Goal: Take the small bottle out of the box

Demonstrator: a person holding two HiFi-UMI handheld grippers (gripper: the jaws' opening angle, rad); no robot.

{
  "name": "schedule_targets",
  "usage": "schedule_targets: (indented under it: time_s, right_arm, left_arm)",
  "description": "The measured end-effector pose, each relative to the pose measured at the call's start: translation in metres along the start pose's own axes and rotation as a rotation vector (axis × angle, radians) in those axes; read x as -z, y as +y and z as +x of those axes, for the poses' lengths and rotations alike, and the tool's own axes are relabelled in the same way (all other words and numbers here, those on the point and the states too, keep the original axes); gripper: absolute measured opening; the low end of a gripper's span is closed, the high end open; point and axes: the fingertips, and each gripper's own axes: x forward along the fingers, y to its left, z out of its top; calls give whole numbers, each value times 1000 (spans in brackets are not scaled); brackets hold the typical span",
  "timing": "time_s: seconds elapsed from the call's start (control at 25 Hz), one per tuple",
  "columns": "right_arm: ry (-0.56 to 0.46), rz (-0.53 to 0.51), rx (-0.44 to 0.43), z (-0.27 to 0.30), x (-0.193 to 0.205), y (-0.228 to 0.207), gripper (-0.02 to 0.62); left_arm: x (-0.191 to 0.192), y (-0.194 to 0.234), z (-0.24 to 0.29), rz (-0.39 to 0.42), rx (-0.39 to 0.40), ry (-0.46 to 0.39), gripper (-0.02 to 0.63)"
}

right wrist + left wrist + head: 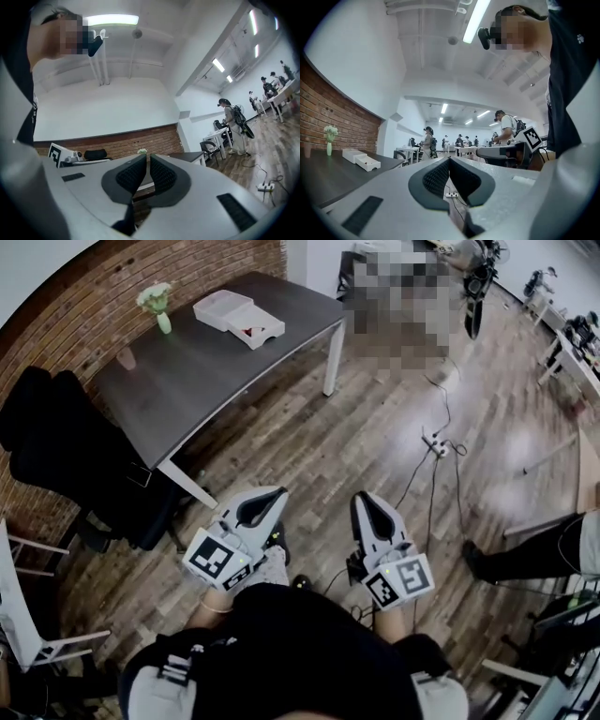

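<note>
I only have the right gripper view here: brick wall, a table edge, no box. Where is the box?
Observer: In the head view the white box lies open on the dark table, far from the left gripper and the right gripper.
Operator: Can you see what is in it?
Observer: Only something red in one half; too small to identify.
Operator: Left gripper holding anything?
Observer: No, its jaws are together, nothing between them.
</note>
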Motion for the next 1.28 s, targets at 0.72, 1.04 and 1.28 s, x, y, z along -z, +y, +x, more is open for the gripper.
schedule_targets:
  time_s: [0.72, 1.04, 1.28]
  right_arm:
    - [-19, -166, 76, 109, -32, -74, 20]
    - [57, -173, 60, 180, -19, -74, 20]
    - [74, -152, 70, 224, -17, -79, 17]
  left_arm:
    - [7, 115, 71, -40, 21, -14, 3]
    - [-2, 176, 98, -48, 33, -31, 2]
    - [-1, 223, 116, -62, 45, -21, 3]
